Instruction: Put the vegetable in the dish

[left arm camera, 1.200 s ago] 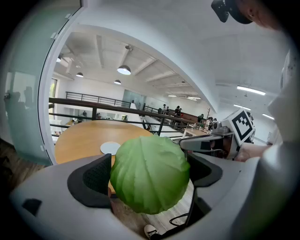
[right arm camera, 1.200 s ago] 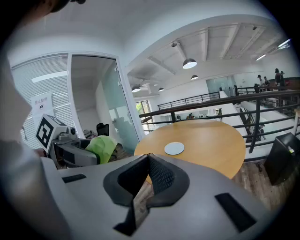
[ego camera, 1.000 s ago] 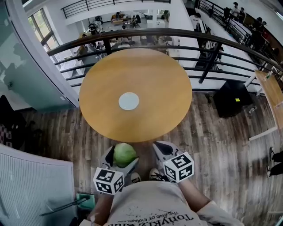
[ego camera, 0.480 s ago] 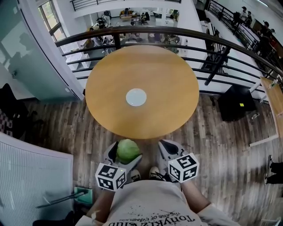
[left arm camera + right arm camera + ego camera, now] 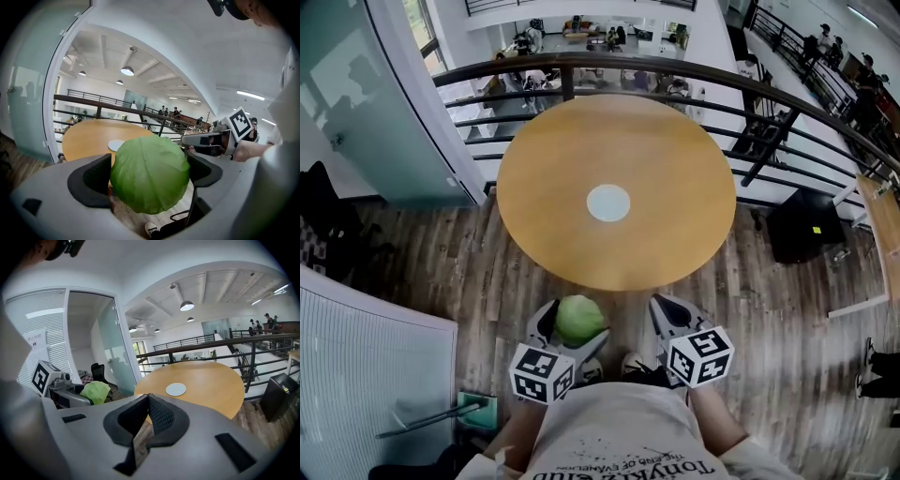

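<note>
A round green cabbage (image 5: pixel 579 318) sits between the jaws of my left gripper (image 5: pixel 578 324), which is shut on it just short of the near edge of the round wooden table (image 5: pixel 675 234). In the left gripper view the cabbage (image 5: pixel 150 180) fills the gap between the dark pads. A small white dish (image 5: pixel 608 202) lies at the table's middle, also seen as the dish (image 5: pixel 116 145) and the dish (image 5: pixel 176 389). My right gripper (image 5: pixel 667 312) hangs beside the left one, shut and empty, its pads meeting at the tips (image 5: pixel 148 405).
A black railing (image 5: pixel 581 64) curves round the table's far side. A glass wall (image 5: pixel 356 103) stands to the left and a white slatted panel (image 5: pixel 366 375) at lower left. A black box (image 5: pixel 802 225) sits on the wooden floor at right.
The head view has shifted, so table and dish now lie further right in the picture. Both grippers keep their pose, the cabbage still held in the left one.
</note>
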